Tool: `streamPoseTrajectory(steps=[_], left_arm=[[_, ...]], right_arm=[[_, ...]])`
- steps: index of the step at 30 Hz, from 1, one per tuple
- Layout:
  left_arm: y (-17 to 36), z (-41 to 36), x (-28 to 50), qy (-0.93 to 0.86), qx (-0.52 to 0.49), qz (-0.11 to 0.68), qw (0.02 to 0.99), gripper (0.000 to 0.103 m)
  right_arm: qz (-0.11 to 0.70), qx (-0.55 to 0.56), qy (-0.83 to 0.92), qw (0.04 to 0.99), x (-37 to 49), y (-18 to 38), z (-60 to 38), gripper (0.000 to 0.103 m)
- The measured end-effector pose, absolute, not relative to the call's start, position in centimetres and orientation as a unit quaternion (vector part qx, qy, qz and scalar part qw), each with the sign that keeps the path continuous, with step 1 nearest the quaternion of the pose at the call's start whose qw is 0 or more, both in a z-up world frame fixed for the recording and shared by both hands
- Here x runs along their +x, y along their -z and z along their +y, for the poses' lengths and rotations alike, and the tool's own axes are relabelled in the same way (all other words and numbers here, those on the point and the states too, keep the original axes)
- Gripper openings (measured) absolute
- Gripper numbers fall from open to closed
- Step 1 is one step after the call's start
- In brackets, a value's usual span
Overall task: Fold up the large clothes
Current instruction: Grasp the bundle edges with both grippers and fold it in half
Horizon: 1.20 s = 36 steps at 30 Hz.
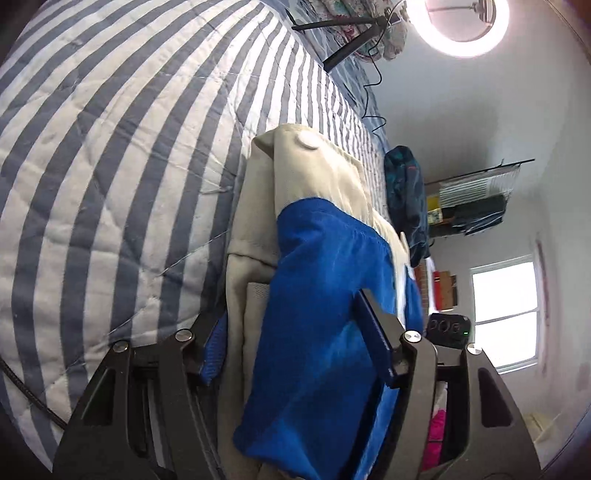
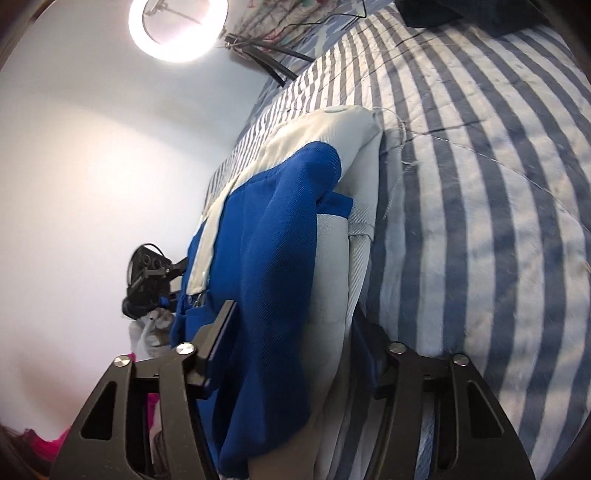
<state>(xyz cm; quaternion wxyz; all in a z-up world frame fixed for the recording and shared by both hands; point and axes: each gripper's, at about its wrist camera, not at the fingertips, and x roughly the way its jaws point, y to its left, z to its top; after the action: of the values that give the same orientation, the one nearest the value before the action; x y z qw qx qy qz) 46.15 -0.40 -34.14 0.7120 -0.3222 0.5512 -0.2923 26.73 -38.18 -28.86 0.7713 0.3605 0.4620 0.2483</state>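
While both cameras sit rolled sideways, the scene reads so:
Left gripper (image 1: 299,354): black two-finger tool, tilted on its side, fingers clamped around a thick bundle of the garment.
Right gripper (image 2: 295,339): same pose mirrored, fingers closed on the same folded cloth.
Garment: cream and royal-blue heavy cloth jacket (image 1: 317,229), gathered into several layers, lying on the blue-and-white striped quilted bedspread (image 1: 110,147).
Long axis: runs straight away from each gripper, ending at a cream corner with a round white snap button (image 1: 308,141).
Edges: jacket lies near the bed's side edge; white wall just beyond.
Open room: broad striped quilt on the far side of the jacket; ring light (image 2: 177,29) on a black tripod (image 2: 266,62) near the bed's head.
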Motion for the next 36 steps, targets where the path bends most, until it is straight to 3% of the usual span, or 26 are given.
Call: streamPoseTrajectory(steps=[12, 25, 36], left_arm=[[30.6, -3.7, 44.6, 0.254, -0.221, 0.522, 0.784, 0.03], [23.8, -8.4, 38.9, 0.244, -0.102, 0.456, 0.85, 0.023], [19.8, -11.3, 31.4, 0.272, -0.06, 0.405, 0.871, 0.021]], right_arm=[[0.468, 0.287, -0.206, 0.81, 27.2, 25.8, -34.5, 0.024], [0.448, 0.121, -0.175, 0.868, 24.9, 18.6, -28.1, 0.019], [0.428, 0.063, -0.148, 0.889, 20.2, 15.2, -28.6, 0.017]])
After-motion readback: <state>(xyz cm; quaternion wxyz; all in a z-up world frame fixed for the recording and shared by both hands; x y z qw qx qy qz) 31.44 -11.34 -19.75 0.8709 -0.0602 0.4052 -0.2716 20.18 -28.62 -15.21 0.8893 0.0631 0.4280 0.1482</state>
